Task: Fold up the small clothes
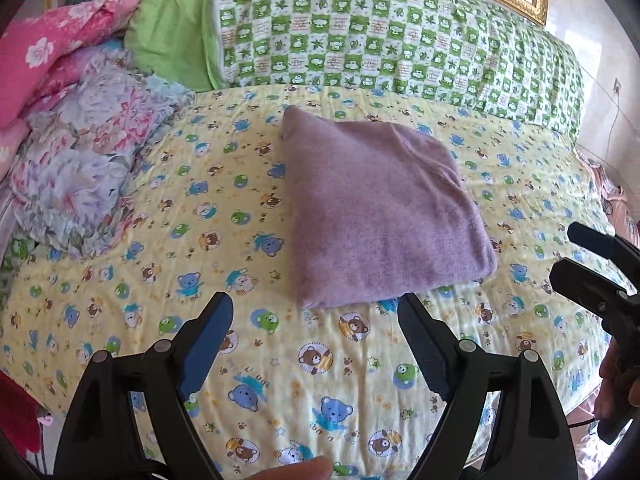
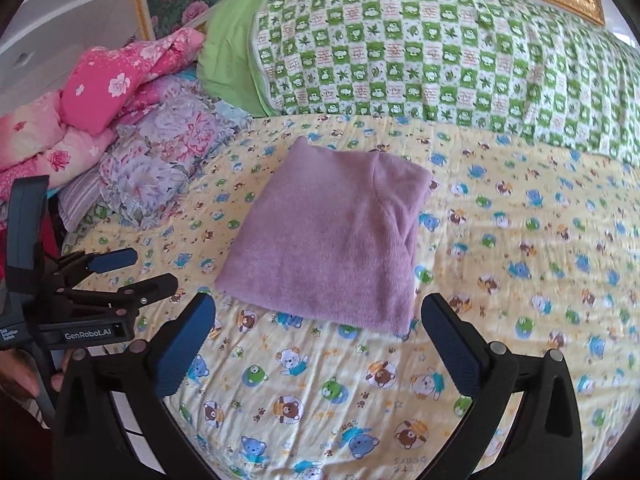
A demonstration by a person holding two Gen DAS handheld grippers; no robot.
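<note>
On the bed (image 1: 360, 380), one purple garment (image 1: 376, 216) lay folded into a square, central on the bear-print sheet. Two grippers, left gripper (image 1: 316, 344) and right gripper (image 2: 320, 344), hovered short of it, fingers spread wide, empty. A careless nudge could probably undo the loose layers.

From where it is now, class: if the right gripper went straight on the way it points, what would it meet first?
Probably the folded purple garment, at its near edge; the right gripper is open and empty. Depth is unclear, so it might touch the yellow bear-print sheet first.
</note>
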